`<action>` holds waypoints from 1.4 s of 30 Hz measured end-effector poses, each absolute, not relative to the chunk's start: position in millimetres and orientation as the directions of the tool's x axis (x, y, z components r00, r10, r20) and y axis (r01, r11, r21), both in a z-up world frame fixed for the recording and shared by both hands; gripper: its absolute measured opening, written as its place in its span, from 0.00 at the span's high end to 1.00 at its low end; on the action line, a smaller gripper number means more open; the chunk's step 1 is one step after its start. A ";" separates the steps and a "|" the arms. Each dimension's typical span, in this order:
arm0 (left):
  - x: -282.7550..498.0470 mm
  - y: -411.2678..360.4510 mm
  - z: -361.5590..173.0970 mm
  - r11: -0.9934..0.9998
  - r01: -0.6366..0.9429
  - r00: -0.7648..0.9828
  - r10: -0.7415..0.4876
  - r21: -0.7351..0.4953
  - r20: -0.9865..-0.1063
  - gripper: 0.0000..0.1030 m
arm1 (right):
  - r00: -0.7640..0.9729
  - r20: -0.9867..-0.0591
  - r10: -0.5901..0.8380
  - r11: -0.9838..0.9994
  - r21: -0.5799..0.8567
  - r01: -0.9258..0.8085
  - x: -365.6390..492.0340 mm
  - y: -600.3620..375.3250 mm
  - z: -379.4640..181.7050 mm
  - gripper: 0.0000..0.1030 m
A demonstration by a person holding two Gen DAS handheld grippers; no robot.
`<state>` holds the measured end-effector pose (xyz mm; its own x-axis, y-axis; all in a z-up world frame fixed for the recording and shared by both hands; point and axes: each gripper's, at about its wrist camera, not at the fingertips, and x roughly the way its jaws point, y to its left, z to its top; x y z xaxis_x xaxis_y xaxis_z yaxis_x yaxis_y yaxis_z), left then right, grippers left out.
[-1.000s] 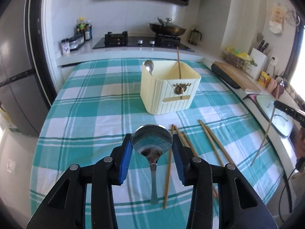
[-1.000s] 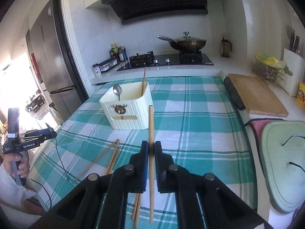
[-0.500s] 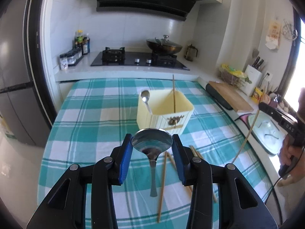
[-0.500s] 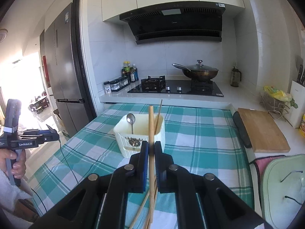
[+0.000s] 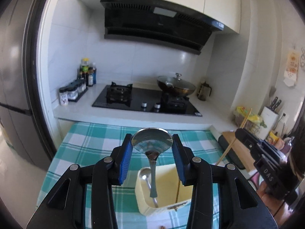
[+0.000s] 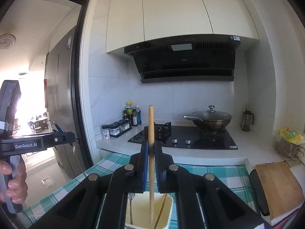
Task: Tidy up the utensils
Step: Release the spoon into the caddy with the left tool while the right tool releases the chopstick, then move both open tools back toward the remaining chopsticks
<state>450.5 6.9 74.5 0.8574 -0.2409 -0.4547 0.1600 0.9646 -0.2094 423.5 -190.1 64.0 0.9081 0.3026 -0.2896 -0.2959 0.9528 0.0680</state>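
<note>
My left gripper is shut on a metal spoon, gripping its bowl, with the handle hanging down over the cream utensil holder. The holder holds another spoon and a chopstick. My right gripper is shut on a wooden chopstick, held upright with its lower end over the same holder. The right gripper also shows at the right of the left wrist view, the left gripper at the left of the right wrist view.
The table has a teal checked cloth. Behind it are a counter with a black hob, a lidded wok and spice jars. A wooden cutting board lies to the right. A fridge stands on the left.
Both grippers have risen and tilted upward, moving forward over the holder. The spoon handle and the chopstick's lower end now hang above the holder's opening instead of above the tablecloth.
</note>
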 end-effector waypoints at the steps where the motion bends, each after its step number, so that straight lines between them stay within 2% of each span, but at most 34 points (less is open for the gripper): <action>1: 461.1 4.3 66.3 0.964 0.157 0.841 -0.244 -0.215 -0.482 0.60 | 0.899 -0.314 0.307 0.951 0.076 -0.299 434.6 -188.1 54.1 0.94; 6: 510.9 -7.2 6.5 0.961 0.145 0.705 -0.268 -0.236 -0.657 0.60 | 0.781 -0.516 0.351 0.935 0.142 -0.326 490.2 -182.2 -10.0 0.94; 10: 527.1 -17.1 -29.4 0.962 0.147 0.631 -0.270 -0.229 -0.727 0.60 | 0.669 -0.646 0.368 0.926 0.190 -0.326 516.9 -180.5 -53.0 0.94; 16: 525.4 -26.4 -46.6 0.970 0.139 0.609 -0.243 -0.201 -0.755 0.58 | 0.605 -0.711 0.358 0.929 0.210 -0.304 527.1 -179.5 -77.8 0.90; 19: 509.3 -20.3 -38.1 0.966 0.152 0.622 -0.259 -0.210 -0.739 0.55 | 0.615 -0.704 0.357 0.931 0.216 -0.293 524.0 -181.4 -72.0 0.65; 21: 487.3 -12.7 -34.1 0.964 0.166 0.623 -0.264 -0.205 -0.736 0.53 | 0.635 -0.684 0.359 0.930 0.211 -0.300 508.3 -187.5 -61.4 0.64; 23: 456.0 -3.9 -37.4 0.966 0.185 0.612 -0.257 -0.180 -0.748 0.41 | 0.642 -0.679 0.357 0.931 0.205 -0.301 486.8 -197.9 -52.9 0.64; 25: 414.9 8.2 -52.2 0.965 0.207 0.583 -0.255 -0.162 -0.772 0.34 | 0.634 -0.689 0.350 0.932 0.191 -0.307 455.0 -211.5 -50.8 0.63; 28: 341.6 28.7 -92.8 0.965 0.212 0.522 -0.244 -0.153 -0.817 0.34 | 0.601 -0.730 0.325 0.937 0.164 -0.308 388.4 -238.2 -65.8 0.56; 34: 210.0 46.8 -155.6 0.986 0.140 0.494 -0.145 -0.086 -0.857 0.34 | 0.575 -0.806 0.141 0.988 0.075 -0.136 220.0 -298.3 -129.8 0.56; 36: 194.8 45.2 -157.0 0.986 0.135 0.488 -0.154 -0.100 -0.859 0.34 | 0.560 -0.826 0.067 0.998 0.044 -0.054 174.6 -309.4 -146.0 0.56; 38: 189.2 39.7 -154.0 0.976 0.172 0.489 -0.205 -0.136 -0.848 0.34 | 0.539 -0.839 0.068 0.997 0.076 -0.007 145.4 -317.7 -153.5 0.56; 42: 198.8 17.3 -147.2 0.970 0.228 0.522 -0.195 -0.085 -0.830 0.34 | 0.550 -0.833 0.061 0.998 0.053 -0.029 129.5 -313.4 -152.2 0.56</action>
<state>198.8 17.3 -147.2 0.5220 -0.1950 -0.8304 0.2276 0.9701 -0.0848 129.5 -313.4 -152.2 0.5499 0.0607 -0.8330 -0.0294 0.9981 0.0533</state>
